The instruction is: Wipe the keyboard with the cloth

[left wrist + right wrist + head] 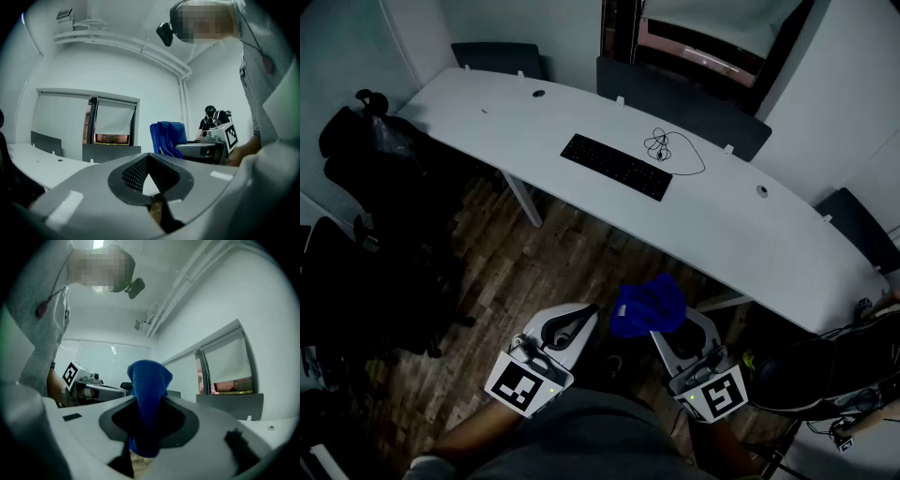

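A black keyboard [616, 166] lies on the long white desk [534, 122], far ahead of both grippers. A blue cloth [649, 304] bunches up out of my right gripper [661, 328], which is shut on it; in the right gripper view the cloth [147, 399] fills the gap between the jaws. My left gripper [572, 323] is held low beside it, over the wooden floor, shut with nothing in it. In the left gripper view its jaws [150, 180] meet at the tips, and the cloth [166, 137] shows beyond them.
A coiled black cable [667, 150] lies just behind the keyboard. Dark chairs [366, 187] stand at the left, dark panels [675, 103] behind the desk. A white desk leg [521, 197] stands below the desk. Bags and cables [825, 375] sit at the right.
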Demonstrator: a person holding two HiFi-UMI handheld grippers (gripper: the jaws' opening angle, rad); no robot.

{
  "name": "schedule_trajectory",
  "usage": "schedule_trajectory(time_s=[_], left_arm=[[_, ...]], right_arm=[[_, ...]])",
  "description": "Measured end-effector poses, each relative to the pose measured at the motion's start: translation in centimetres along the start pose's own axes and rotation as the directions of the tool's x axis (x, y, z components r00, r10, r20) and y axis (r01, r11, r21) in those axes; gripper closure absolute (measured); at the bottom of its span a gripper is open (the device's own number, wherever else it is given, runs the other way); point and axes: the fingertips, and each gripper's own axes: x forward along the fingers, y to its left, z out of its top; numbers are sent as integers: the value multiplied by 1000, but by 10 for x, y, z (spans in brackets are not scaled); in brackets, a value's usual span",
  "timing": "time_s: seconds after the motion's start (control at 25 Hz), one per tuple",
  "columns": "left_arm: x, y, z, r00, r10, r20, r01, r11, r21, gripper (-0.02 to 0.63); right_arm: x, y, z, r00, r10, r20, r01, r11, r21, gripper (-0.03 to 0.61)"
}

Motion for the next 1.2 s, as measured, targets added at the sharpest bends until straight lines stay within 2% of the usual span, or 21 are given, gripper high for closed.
schedule_trajectory(time_s=[0.28,0.56,0.8,1.2], left_arm=[[-8,-10,7,1000,9,-1,-9,1000,2,606],[-3,-7,9,1000,6,7,-6,1000,0,606],[-3,14,7,1000,11,10,-11,1000,4,606],[2,76,5,999,-38,3,38,999,16,606]], right_arm=[[-5,8,12,1000,24,7,-24,1000,-11,457],[-5,2,12,999,40,15,-41,998,37,459],[11,0,6,1000,16,-2,-16,999,31,463],[70,1,-8,997,-29,-72,30,999,12,463]])
